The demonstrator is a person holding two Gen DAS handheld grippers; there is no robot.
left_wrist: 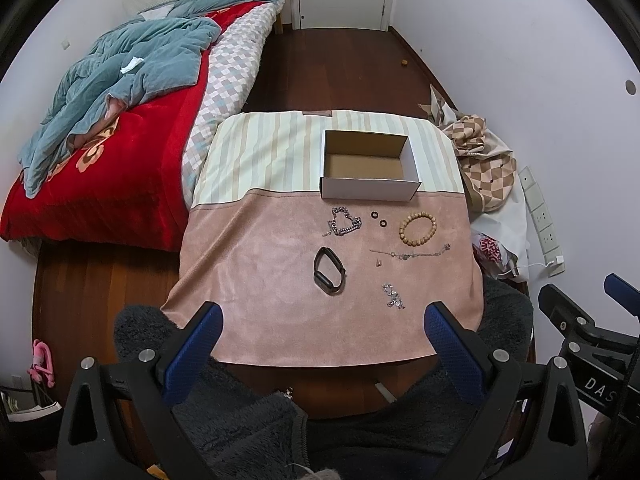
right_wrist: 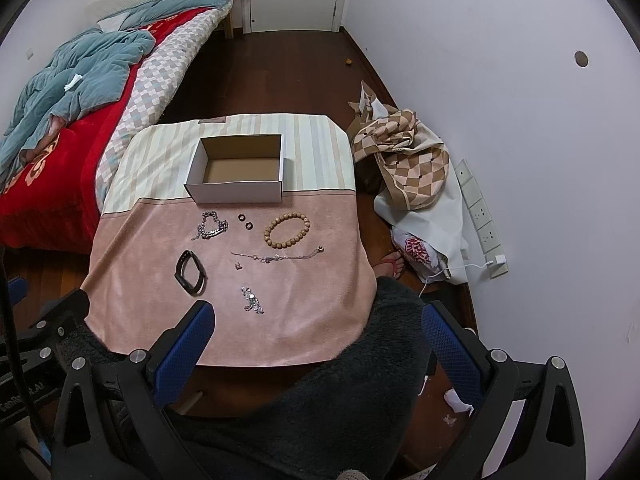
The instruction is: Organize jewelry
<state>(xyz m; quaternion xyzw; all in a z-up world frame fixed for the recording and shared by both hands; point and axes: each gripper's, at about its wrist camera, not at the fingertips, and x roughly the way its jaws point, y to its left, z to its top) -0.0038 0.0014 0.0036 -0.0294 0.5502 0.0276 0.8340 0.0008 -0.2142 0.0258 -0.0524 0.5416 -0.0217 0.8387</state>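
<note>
The bench [left_wrist: 280, 320] is carrying an open white box [left_wrist: 370, 190] at its far side. Before it are lying a bead bracelet [left_wrist: 417, 228], black band [left_wrist: 329, 270], silver chain [left_wrist: 344, 222] and 2 rings [left_wrist: 378, 219], all ahead of both tongs. Left tongs [left_wrist: 322, 328] and right tongs [right_wrist: 316, 326] are gaping, holding nothing. "DAS" is showing on the right tool.

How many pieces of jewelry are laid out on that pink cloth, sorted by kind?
Bead bracelets: 1, the wooden bead bracelet
Chains: 3, the chunky silver chain, the thin chain, the small silver chain
Dark rings: 2
Black bands: 1
Tiny pieces: 1, the small charm
Total: 8
</note>
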